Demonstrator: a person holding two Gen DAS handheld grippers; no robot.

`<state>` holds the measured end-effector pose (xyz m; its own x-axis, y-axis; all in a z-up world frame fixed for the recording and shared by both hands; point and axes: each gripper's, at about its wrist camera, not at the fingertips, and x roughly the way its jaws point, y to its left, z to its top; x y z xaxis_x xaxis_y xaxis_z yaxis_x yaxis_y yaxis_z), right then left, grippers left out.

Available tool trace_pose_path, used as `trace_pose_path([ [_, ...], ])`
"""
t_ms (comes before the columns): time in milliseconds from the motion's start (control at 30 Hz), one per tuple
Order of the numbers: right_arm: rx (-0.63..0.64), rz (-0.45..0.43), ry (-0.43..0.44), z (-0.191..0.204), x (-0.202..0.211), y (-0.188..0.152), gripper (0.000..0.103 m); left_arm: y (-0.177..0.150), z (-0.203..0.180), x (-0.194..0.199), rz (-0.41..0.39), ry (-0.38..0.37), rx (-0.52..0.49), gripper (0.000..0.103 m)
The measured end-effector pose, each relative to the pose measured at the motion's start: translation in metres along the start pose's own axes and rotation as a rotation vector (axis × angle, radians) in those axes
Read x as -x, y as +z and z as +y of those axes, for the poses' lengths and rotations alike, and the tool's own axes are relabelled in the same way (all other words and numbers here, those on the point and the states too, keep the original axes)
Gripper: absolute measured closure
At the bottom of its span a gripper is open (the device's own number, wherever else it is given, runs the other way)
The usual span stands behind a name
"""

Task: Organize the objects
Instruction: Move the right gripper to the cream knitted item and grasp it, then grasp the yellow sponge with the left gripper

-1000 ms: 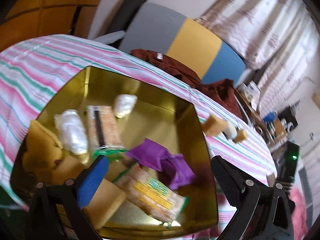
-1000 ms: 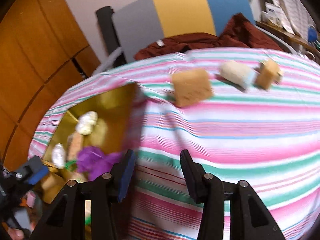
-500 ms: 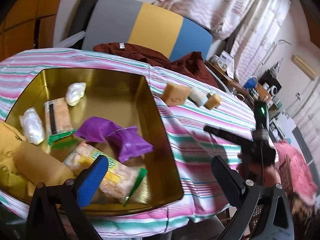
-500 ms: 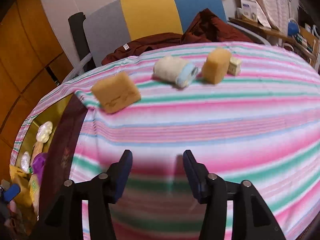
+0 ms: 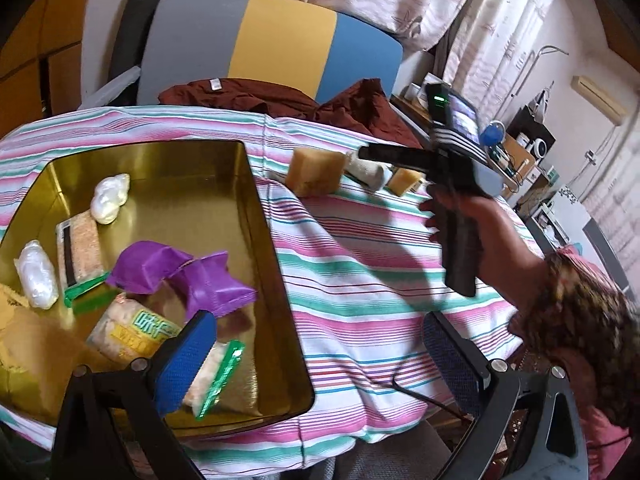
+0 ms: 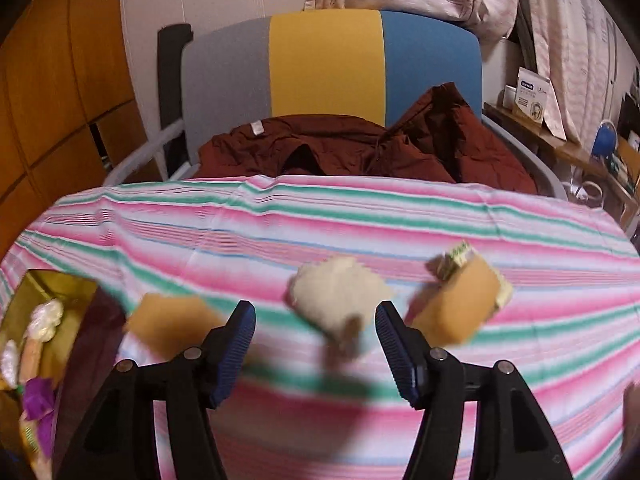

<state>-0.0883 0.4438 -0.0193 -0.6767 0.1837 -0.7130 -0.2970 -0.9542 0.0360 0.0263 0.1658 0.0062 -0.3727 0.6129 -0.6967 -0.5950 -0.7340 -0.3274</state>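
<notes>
Both jaws gape; white roll (image 6: 340,292) lies between right gripper (image 6: 316,344).

A tin (image 5: 256,208) is sitting on the left part of the table (image 5: 360,280). Snack packs (image 5: 136,336) and wrapped lumps (image 5: 110,198) are lying inside it. To its right, three things are sitting in a row on the cloth: a block (image 6: 172,320), a soft lump (image 6: 340,292), then another block (image 6: 460,304). A chair (image 6: 324,64) is standing behind the table, with clothes (image 6: 360,148) lying on it.
</notes>
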Motion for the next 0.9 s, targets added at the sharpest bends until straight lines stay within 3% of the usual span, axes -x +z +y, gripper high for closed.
trace_pose_path([
  [400, 0.069, 0.044, -0.094, -0.017, -0.053, 0.004, 0.032, 0.023, -0.01, -0.022, 0.022, 0.02, -0.014, 0.0],
  [533, 0.134, 0.002, -0.111, -0.015, -0.051, -0.003, 0.043, 0.036, -0.018, -0.03, 0.019, 0.027, -0.034, 0.0],
  [733, 0.064, -0.03, -0.066, -0.026, -0.037, -0.011, 0.046, 0.064, -0.028, -0.051, 0.016, 0.033, -0.066, 0.0],
  [900, 0.029, -0.043, -0.038, -0.03, -0.02, -0.026, 0.048, 0.094, -0.027, -0.086, 0.055, 0.055, -0.036, 0.0],
])
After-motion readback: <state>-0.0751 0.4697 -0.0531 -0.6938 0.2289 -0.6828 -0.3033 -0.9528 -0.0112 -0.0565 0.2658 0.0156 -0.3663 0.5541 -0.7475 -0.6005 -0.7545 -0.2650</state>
